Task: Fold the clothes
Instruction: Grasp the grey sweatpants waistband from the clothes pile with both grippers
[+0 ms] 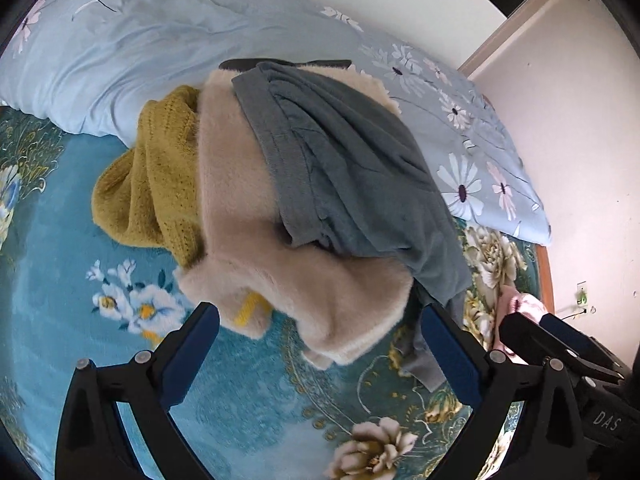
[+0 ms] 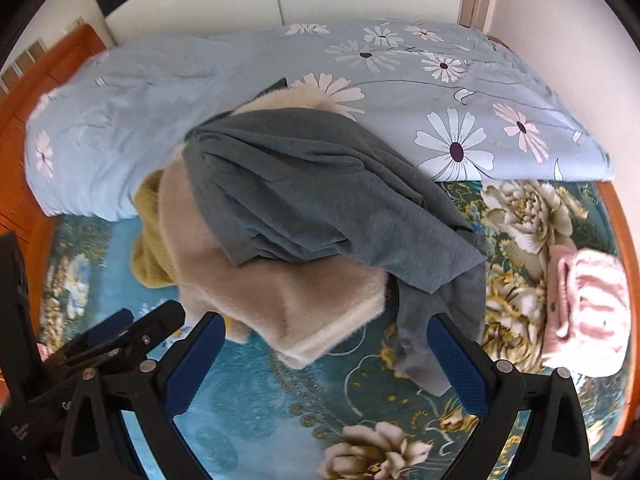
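A pile of clothes lies on the bed: a grey-blue garment on top, a fluffy cream sweater under it, a mustard knit at the left. A folded pink knit lies to the right. My left gripper is open and empty, just short of the cream sweater's near edge. My right gripper is open and empty, near the cream sweater and the grey garment's hanging end.
A teal floral bedspread covers the bed. A light blue daisy-print quilt lies behind the pile. An orange wooden bed frame runs along the left, a pale wall at the right. Each gripper shows in the other's view.
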Available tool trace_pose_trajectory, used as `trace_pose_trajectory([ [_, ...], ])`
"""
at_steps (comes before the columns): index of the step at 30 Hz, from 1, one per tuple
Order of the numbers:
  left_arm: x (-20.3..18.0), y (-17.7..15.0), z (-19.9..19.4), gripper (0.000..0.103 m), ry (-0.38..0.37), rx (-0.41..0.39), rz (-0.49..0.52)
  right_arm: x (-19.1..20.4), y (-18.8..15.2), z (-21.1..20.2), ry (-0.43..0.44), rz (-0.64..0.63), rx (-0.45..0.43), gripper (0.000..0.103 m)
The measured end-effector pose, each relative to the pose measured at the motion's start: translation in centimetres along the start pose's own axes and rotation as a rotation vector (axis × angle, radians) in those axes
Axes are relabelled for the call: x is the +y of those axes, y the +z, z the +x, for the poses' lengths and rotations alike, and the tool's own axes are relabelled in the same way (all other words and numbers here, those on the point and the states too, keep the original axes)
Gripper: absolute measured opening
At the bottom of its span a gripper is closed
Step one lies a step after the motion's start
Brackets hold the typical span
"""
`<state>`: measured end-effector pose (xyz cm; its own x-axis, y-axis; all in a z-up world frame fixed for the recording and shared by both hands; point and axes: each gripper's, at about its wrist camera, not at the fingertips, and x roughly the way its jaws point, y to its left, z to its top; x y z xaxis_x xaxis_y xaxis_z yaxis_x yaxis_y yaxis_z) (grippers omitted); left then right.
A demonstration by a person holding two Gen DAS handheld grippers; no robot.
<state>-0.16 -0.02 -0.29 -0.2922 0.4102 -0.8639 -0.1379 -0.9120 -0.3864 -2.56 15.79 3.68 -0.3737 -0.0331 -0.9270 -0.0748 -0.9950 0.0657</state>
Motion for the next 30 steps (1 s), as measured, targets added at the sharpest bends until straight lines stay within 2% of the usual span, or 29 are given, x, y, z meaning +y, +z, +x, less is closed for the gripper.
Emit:
trace_pose_trajectory([
  [4, 1.2, -0.1, 2.0, 0.100, -0.014, 0.013, -0.021, 0.6, 1.0, 1.8, -0.057, -0.025, 0.022, 0.102],
  [9, 3.1, 0.1, 3.6, 0.100, -0.018, 0.046, -0.035, 1.3, 2.3, 4.3, -0.052, -0.036, 0.055, 0.102],
  [11, 3.6, 0.9, 5.0, 0.099, -0.036, 0.067, -0.075, 1.3, 2.6, 5.3, -0.065, -0.037, 0.068, 0.102],
  [13, 4.2, 1.4, 6.4, 0.092, -0.063, 0.092, -0.125, 1.1, 2.7, 6.1, -0.077, -0.034, 0.093, 0.102],
  [14, 4.5, 1.6, 7.0, 0.087, -0.073, 0.105, -0.145, 1.0, 2.6, 6.5, -0.079, -0.032, 0.108, 0.102],
  [21, 5.1, 2.7, 11.4, 0.087, -0.103, 0.165, -0.248, -1.4, 0.6, 8.2, -0.105, -0.010, 0.181, 0.102],
  [24, 4.5, 2.9, 13.1, 0.087, -0.096, 0.200, -0.282, -2.8, -0.3, 8.0, -0.116, 0.016, 0.208, 0.102],
  [26, 3.8, 3.4, 13.9, 0.087, -0.076, 0.210, -0.269, -3.6, -0.5, 7.6, -0.127, 0.027, 0.199, 0.102],
  [28, 2.7, 3.9, 14.3, 0.073, -0.042, 0.217, -0.237, -4.4, -0.8, 7.1, -0.128, 0.042, 0.201, 0.102],
  [29, 2.2, 4.2, 14.5, 0.054, -0.025, 0.224, -0.223, -4.7, -1.0, 6.8, -0.126, 0.050, 0.203, 0.102],
  [30, 1.7, 4.3, 14.6, 0.041, -0.009, 0.236, -0.213, -5.1, -1.2, 6.6, -0.124, 0.058, 0.205, 0.102],
])
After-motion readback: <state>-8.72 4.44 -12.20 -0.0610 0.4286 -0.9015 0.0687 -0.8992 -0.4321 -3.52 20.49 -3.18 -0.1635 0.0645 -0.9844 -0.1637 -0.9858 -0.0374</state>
